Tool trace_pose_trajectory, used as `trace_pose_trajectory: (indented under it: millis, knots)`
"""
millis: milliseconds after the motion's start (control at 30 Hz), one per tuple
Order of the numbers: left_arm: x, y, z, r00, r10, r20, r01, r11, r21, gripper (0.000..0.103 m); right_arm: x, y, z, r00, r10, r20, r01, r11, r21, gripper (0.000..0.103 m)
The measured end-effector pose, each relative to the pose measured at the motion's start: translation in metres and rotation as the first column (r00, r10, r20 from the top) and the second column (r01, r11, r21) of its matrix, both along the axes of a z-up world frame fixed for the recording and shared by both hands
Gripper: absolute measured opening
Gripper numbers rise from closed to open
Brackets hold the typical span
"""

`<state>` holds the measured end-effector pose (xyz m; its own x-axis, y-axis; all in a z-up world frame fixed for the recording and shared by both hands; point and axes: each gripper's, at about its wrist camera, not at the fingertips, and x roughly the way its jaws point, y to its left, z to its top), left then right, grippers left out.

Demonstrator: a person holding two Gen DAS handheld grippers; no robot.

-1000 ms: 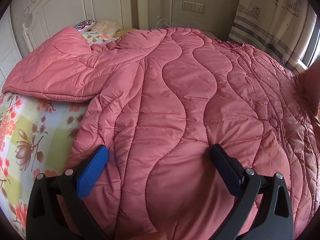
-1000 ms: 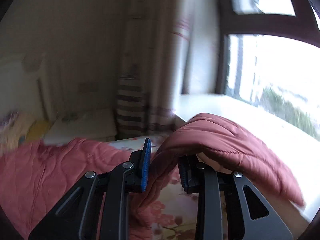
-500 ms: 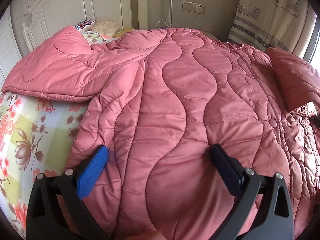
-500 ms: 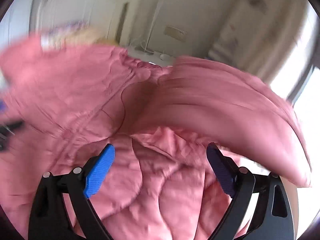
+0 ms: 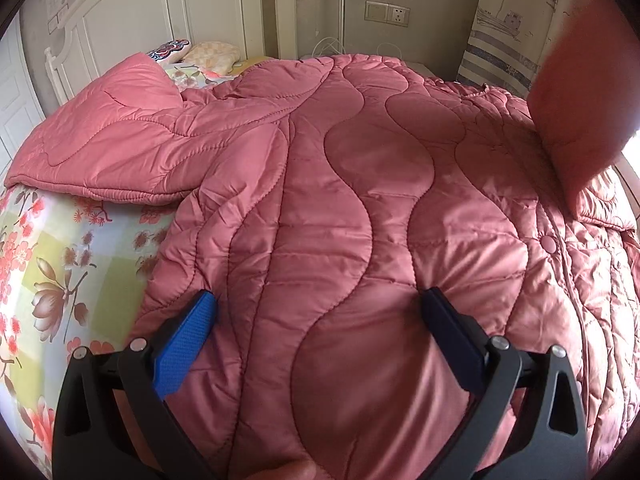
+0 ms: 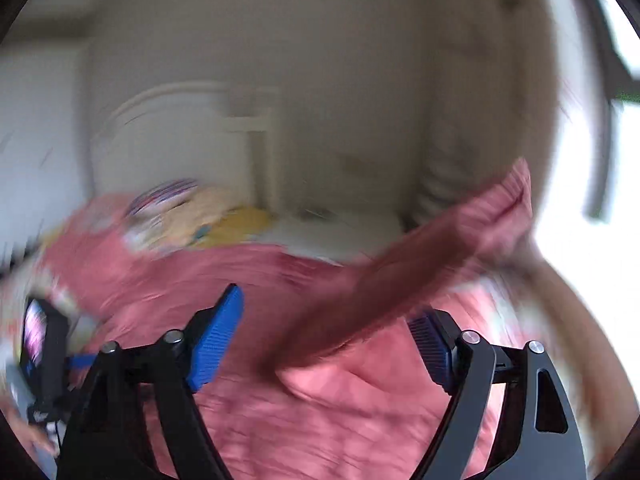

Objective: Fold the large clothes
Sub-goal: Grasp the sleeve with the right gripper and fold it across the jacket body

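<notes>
A large pink quilted coat (image 5: pixel 360 200) lies spread over the bed. Its left sleeve (image 5: pixel 120 140) rests flat at the far left. Its right sleeve (image 5: pixel 576 112) is up in the air at the right edge, blurred. My left gripper (image 5: pixel 320 320) is open, resting low over the coat's near hem. My right gripper (image 6: pixel 328 328) is open and empty above the coat (image 6: pixel 320 400); the airborne sleeve (image 6: pixel 420 272) crosses in front of it. The right wrist view is motion-blurred.
A floral bedsheet (image 5: pixel 60 280) shows at the left of the bed. Pillows (image 5: pixel 208 54) lie by the white headboard (image 5: pixel 160 4). A curtain (image 5: pixel 512 28) and a wall socket (image 5: pixel 387 12) stand behind. A window glares at the right in the right wrist view (image 6: pixel 592 200).
My right gripper opened and let go of the coat's right sleeve, then swung left toward the headboard. The sleeve flipped up over the coat. My left gripper stayed still.
</notes>
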<state>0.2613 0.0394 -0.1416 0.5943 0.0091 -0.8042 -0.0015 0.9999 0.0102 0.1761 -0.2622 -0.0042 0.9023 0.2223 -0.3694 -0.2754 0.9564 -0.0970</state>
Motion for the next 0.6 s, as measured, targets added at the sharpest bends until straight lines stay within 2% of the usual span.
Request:
trace_pose_trajectory:
  millis: [100,167,233,300,367,467,533,600]
  knots:
    - [0.0,-0.001,0.0,1.0,-0.003,-0.002,0.003,1.0,0.002,0.101,-0.009,0.024,-0.006,0.998,0.056,-0.008,-0.057,0.996,-0.061,0.083]
    - [0.0,-0.002,0.0,1.0,-0.004,-0.003,0.004,1.0,0.007,0.101,0.001,0.018,-0.016,0.999,0.013,-0.041,-0.015,0.999,-0.049,0.083]
    - [0.0,-0.003,0.001,1.0,-0.005,-0.008,0.006,1.0,0.015,0.101,0.009,-0.02,-0.032,0.984,-0.139,-0.11,0.137,0.99,-0.018,0.082]
    - [0.002,-0.003,0.004,1.0,-0.005,-0.029,0.005,1.0,-0.018,0.1,0.019,-0.062,-0.052,0.935,-0.302,-0.184,0.306,0.952,-0.005,0.081]
    - [0.007,0.002,0.017,1.0,-0.022,-0.004,0.021,0.984,-0.178,0.099,0.027,-0.11,-0.072,0.863,-0.423,-0.275,0.437,0.899,-0.011,0.08]
    - [0.024,0.005,0.041,0.999,-0.004,0.049,0.019,0.949,-0.313,0.095,0.026,-0.166,-0.105,0.766,-0.523,-0.374,0.55,0.834,-0.041,0.077]
    - [0.037,-0.003,0.051,0.997,-0.01,0.077,0.035,0.943,-0.33,0.094,0.024,-0.184,-0.123,0.724,-0.523,-0.449,0.584,0.812,-0.004,0.077]
    - [0.055,-0.019,0.06,0.993,-0.017,0.116,0.048,0.962,-0.268,0.092,0.017,-0.198,-0.127,0.707,-0.517,-0.483,0.616,0.785,0.061,0.075]
